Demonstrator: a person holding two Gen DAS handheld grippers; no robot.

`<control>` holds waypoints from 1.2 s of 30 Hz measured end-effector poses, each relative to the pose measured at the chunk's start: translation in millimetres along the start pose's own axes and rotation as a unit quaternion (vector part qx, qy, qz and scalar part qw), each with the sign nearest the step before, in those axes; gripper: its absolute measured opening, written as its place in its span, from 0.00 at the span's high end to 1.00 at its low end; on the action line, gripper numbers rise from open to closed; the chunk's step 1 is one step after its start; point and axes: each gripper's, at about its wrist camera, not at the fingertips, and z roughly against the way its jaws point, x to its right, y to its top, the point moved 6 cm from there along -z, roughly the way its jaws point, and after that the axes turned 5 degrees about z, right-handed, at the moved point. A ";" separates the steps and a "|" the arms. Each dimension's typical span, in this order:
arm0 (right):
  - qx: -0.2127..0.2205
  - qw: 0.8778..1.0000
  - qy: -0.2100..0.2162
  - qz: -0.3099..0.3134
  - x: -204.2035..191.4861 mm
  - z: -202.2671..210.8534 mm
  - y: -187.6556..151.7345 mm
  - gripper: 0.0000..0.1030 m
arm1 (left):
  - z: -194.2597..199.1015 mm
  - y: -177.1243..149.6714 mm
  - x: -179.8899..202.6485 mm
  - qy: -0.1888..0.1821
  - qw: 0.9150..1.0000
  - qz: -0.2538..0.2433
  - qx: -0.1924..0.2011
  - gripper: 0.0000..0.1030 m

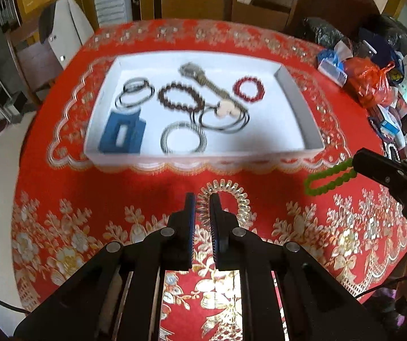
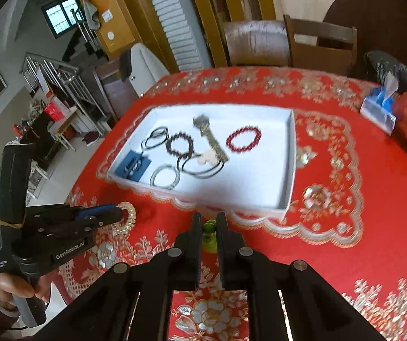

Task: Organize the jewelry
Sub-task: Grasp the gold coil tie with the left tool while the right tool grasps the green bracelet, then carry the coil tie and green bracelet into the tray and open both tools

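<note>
The left gripper (image 1: 202, 199) pinches a clear, springy plastic coil bracelet (image 1: 229, 199); the right gripper (image 2: 209, 223) clamps a light, floppy green beaded bracelet (image 1: 331, 177) by one end.

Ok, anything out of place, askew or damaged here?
Nothing damaged or spilled. The white tray sits slightly askew on the red tablecloth, its pieces loosely overlapping. The clear coil band in the left gripper and green bead bracelet in the right gripper remain outside it.

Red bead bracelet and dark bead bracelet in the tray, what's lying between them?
The watch lies diagonally between the red bead bracelet and dark bead bracelet, clearest in the left wrist view.
</note>
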 end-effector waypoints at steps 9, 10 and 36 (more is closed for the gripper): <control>0.017 1.000 -0.009 0.004 11.5 8.0 24.9 0.92 | 10.6 26.2 9.2 0.010 1.000 -0.011 0.026 0.92; 0.016 1.000 -0.009 0.005 12.3 6.8 26.5 0.92 | 9.9 28.5 9.7 0.012 0.999 -0.012 0.027 0.92; -0.062 0.998 0.005 -0.027 44.6 -89.2 48.7 0.92 | -70.8 69.5 31.8 -0.026 0.999 0.009 -0.044 0.92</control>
